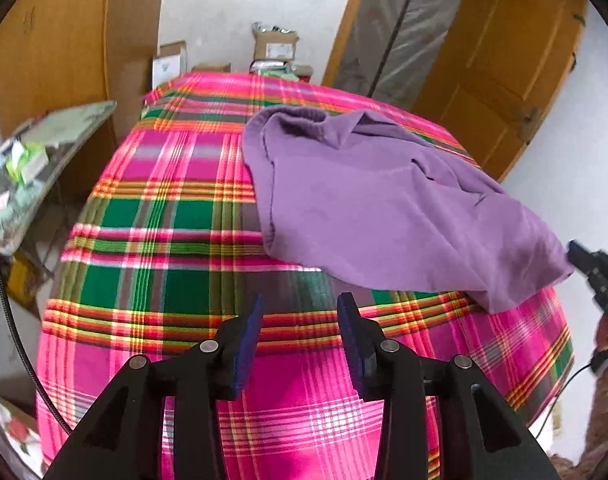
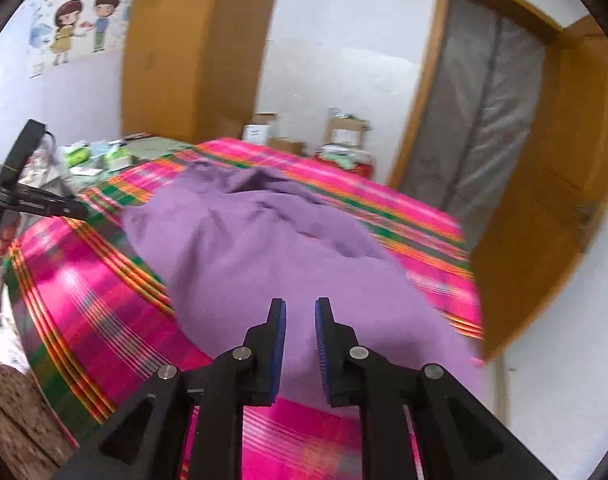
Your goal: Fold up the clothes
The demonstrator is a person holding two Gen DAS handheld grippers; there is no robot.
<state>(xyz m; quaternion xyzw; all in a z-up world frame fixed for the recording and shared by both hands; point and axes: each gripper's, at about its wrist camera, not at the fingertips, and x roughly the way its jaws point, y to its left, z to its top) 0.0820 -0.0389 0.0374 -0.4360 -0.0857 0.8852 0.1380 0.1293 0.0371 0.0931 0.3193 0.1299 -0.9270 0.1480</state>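
The purple garment (image 1: 383, 208) lies rumpled on the bed (image 1: 176, 216), spread toward the 2 o'clock side of the plaid cover in the left wrist view, one corner drooping over the bed's edge at 3 o'clock. It is creased and bunched at its far end, no neat fold showing.

The right gripper (image 2: 300, 320) is low over the near hem, fingers parted with a narrow gap and cloth under them; nothing is pinched that I can see. The left gripper (image 1: 300, 312) hangs above bare plaid at 6 o'clock, fingers apart, holding nothing.

My read: they're lining up on the near edge. Next calls for closing on a single layer at each near corner, then spreading the cloth flat.
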